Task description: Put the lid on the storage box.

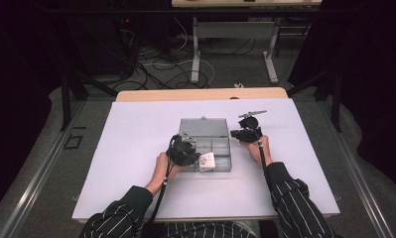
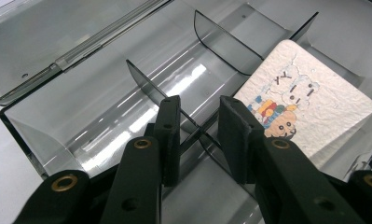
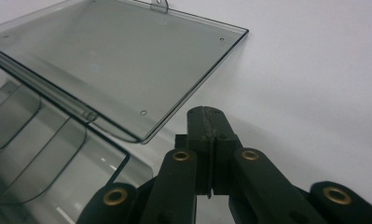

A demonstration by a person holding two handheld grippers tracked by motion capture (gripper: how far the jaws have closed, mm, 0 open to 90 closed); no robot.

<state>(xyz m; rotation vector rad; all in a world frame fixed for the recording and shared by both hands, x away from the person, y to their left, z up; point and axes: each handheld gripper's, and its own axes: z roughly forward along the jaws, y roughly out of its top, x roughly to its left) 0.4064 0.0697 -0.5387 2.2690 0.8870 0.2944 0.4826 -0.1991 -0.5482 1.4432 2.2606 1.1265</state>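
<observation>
Dividers [image 2: 183, 112] in the clear box [image 1: 205, 130] sit pinched by the left hand-held gripper [image 2: 200, 135]; right hand-held gripper [image 3: 210, 140] fully closed, empty.

- In the high view the left gripper [image 1: 184, 150] covers the near left part of the clear box [image 1: 216, 130].
- There the picture on the card [image 1: 207, 159] is too small to make out.
- In the left gripper view the card [image 2: 309, 107] is partly hidden behind the right-hand jaw.
- In the right gripper view the box's open lid [image 3: 104, 60] is cut off at the left and top edges.
</observation>
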